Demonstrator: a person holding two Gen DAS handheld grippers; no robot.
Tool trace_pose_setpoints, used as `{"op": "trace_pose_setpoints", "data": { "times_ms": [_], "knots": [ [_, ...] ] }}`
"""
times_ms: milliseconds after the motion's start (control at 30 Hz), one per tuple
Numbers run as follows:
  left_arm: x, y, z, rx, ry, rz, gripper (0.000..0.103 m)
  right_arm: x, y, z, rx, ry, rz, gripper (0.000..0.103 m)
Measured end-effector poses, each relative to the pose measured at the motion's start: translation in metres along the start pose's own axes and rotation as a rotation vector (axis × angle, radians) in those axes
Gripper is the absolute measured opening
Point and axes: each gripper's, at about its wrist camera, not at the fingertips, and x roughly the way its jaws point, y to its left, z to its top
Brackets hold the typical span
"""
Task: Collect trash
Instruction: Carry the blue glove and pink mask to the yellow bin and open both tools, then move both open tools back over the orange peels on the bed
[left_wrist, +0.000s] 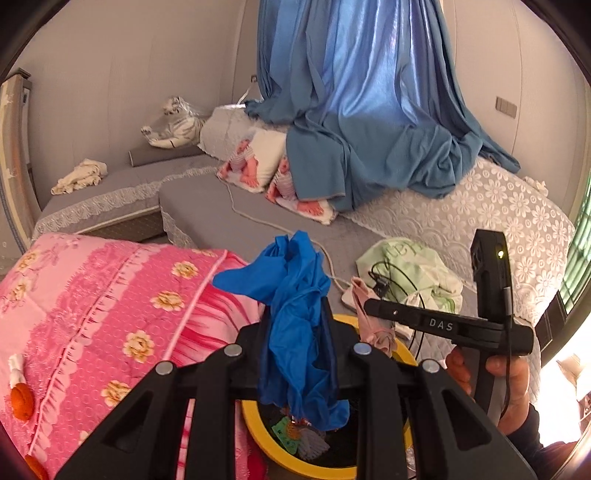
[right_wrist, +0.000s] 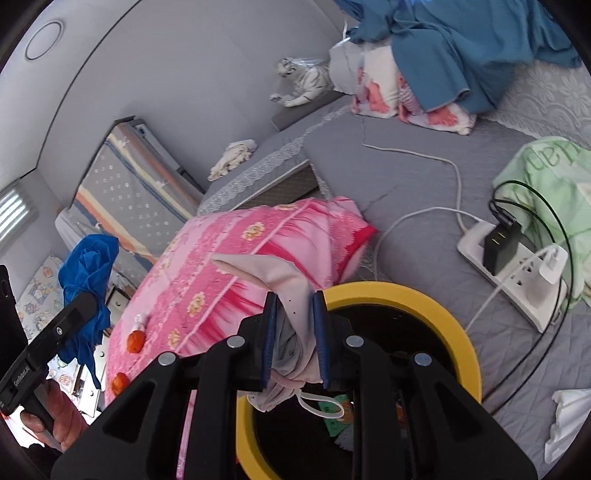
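Yellow-rimmed bin (left_wrist: 400, 354), black inside, sits at the bottom centre of both views, below both grippers. Crumpled blue glove (left_wrist: 295, 317) hangs clamped in the left gripper (left_wrist: 295, 332) over the bin's mouth. Smaller pale pink mask (right_wrist: 295, 332) with a white loop is pinched in the right gripper (right_wrist: 295, 343), lower centre.

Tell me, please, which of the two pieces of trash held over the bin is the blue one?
The crumpled blue glove, clamped in the left gripper. The right gripper holds a pale pink face mask instead, both above the yellow-rimmed bin.
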Motion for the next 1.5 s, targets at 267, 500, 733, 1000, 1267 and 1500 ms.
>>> {"op": "trace_pose_setpoints", "data": {
  "times_ms": [267, 500, 733, 1000, 1267, 1500],
  "knots": [
    [0.046, 0.002, -0.017, -0.036, 0.123, -0.031, 0.021, 0.010, -0.014, -0.007, 0.021, 0.021, -0.058, 0.019],
    [0.073, 0.006, -0.033, -0.061, 0.196, -0.041, 0.021, 0.023, -0.020, -0.014, 0.028, 0.057, -0.106, 0.019],
    [0.082, 0.008, -0.042, -0.070, 0.225, -0.035, 0.021, 0.028, -0.022, -0.018, 0.036, 0.074, -0.118, 0.019],
    [0.087, 0.006, -0.046, -0.070, 0.236, -0.044, 0.022, 0.031, -0.024, -0.020, 0.043, 0.091, -0.133, 0.020],
    [0.088, 0.006, -0.047, -0.070, 0.238, -0.048, 0.027, 0.032, -0.026, -0.021, 0.044, 0.091, -0.167, 0.025],
    [0.079, 0.026, -0.046, -0.170, 0.201, -0.034, 0.081, 0.025, -0.034, -0.018, 0.084, 0.061, -0.198, 0.050]
  ]
}}
